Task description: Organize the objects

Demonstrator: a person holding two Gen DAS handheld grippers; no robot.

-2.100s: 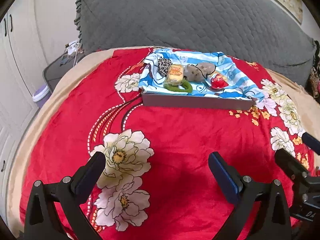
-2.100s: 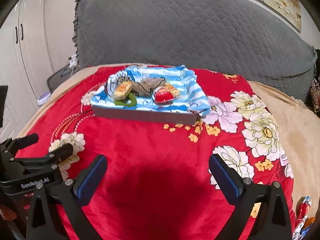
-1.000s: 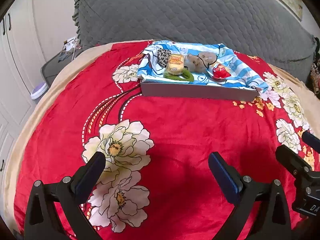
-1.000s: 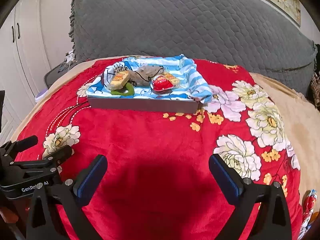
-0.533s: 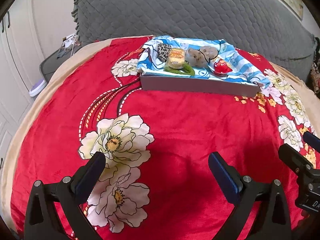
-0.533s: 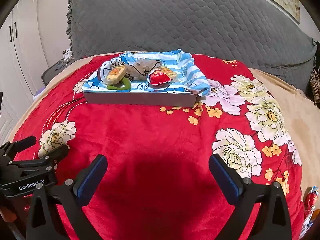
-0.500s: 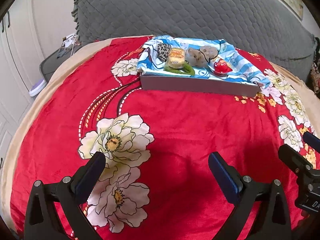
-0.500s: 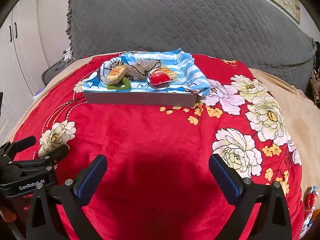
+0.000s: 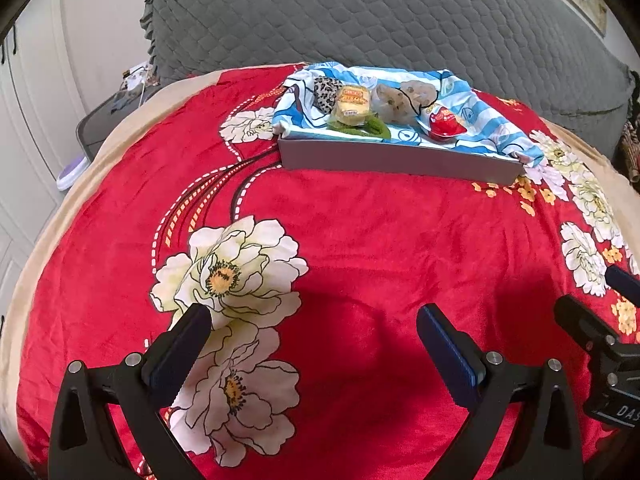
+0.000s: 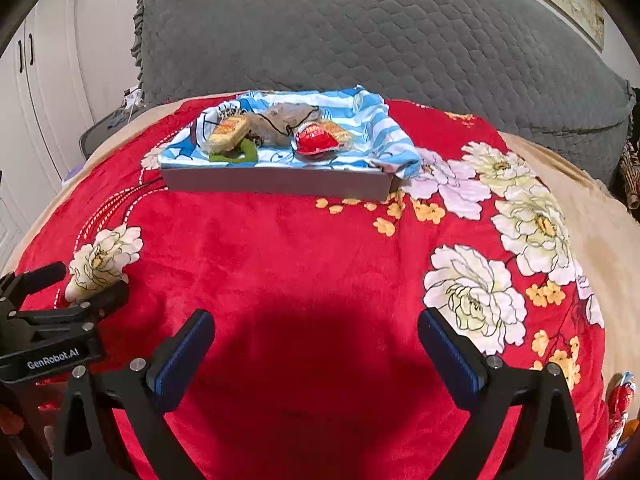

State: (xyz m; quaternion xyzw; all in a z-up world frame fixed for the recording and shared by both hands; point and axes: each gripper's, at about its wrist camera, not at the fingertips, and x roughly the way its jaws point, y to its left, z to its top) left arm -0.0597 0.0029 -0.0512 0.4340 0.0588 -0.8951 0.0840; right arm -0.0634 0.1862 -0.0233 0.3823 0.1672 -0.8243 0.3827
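Both the left gripper (image 9: 310,334) and right gripper (image 10: 316,334) are hovering wide apart, gripping nothing, while the snacks (image 10: 316,139) are lying in the cloth-lined grey box (image 10: 276,185); tidied or awaiting sorting is unclear

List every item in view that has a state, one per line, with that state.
Left claw: open, empty.
Right claw: open, empty.
Grey box: open-topped, lined with striped cloth.
Yellow snack pack: sealed, lying in box.
Red packet: lying in box.
Green hair tie: under snack pack.
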